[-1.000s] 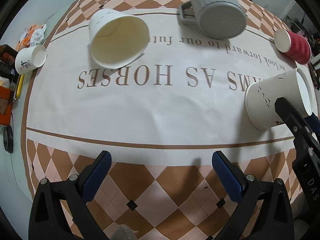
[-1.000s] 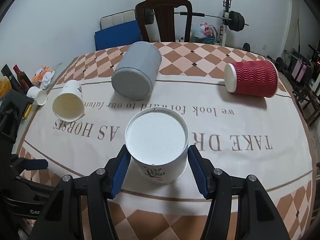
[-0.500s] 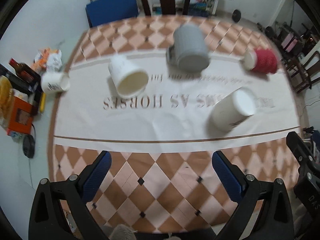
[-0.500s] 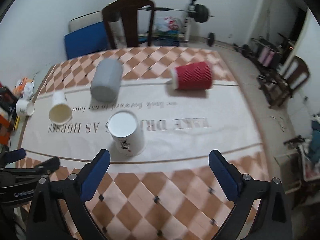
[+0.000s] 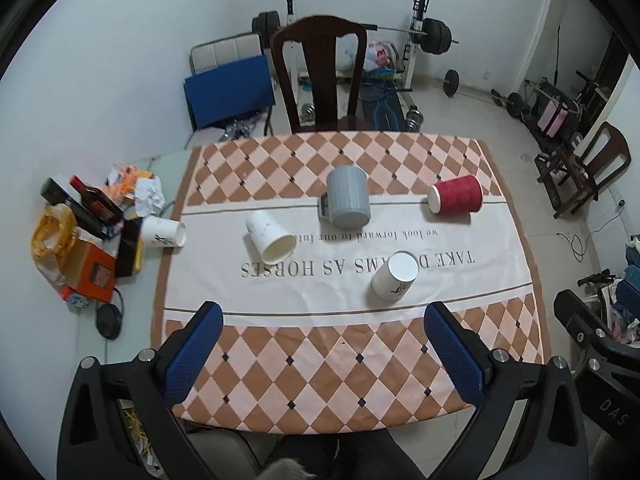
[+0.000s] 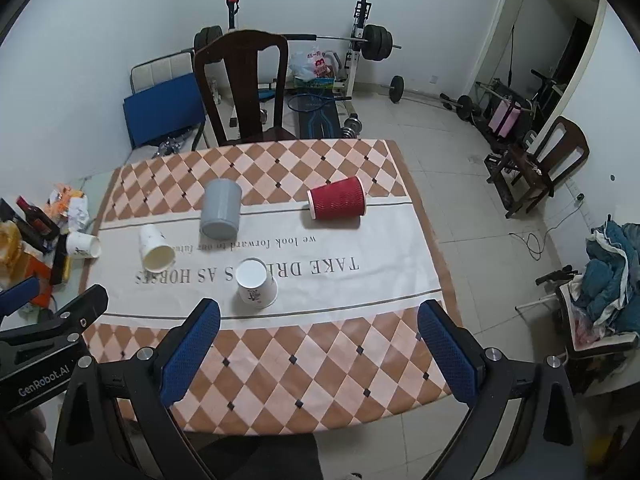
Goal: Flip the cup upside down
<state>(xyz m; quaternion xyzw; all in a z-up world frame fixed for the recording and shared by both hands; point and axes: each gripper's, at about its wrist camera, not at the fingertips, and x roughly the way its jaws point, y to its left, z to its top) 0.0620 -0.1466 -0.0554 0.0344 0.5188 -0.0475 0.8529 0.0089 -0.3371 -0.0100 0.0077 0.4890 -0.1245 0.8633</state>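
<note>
Nearest to me, both tools hang above the near edge of the table, well apart from every cup. The left gripper (image 5: 324, 334) has its blue-padded jaws spread wide with nothing between them, and the right gripper (image 6: 318, 330) is spread just as wide and also holds nothing.

Beneath them lies the checkered brown-and-peach tablecloth (image 5: 320, 368) with a white lettered band across its middle. On that band, nearest the grippers, the white paper cup with a dark printed mark (image 6: 256, 283) stands upside down, its flat base up and its rim on the cloth, partly covering the printed words.

A little farther and to the left, a plain white paper cup (image 5: 271, 237) lies on its side with its mouth turned toward the near edge. Beyond it, a grey ribbed mug with a handle (image 5: 347, 199) lies on its side across the brown line of the cloth. To the right, a red corrugated paper cup (image 6: 337, 199) also lies on its side, its white mouth facing left.

Off the cloth at the left edge, another white printed cup (image 5: 164, 232) lies tipped beside an orange box (image 5: 86, 276) and a dark bottle (image 5: 96, 202).

Behind the table stands a dark wooden chair (image 6: 242, 84), and farther back a barbell rack (image 6: 360, 46) against the wall.
</note>
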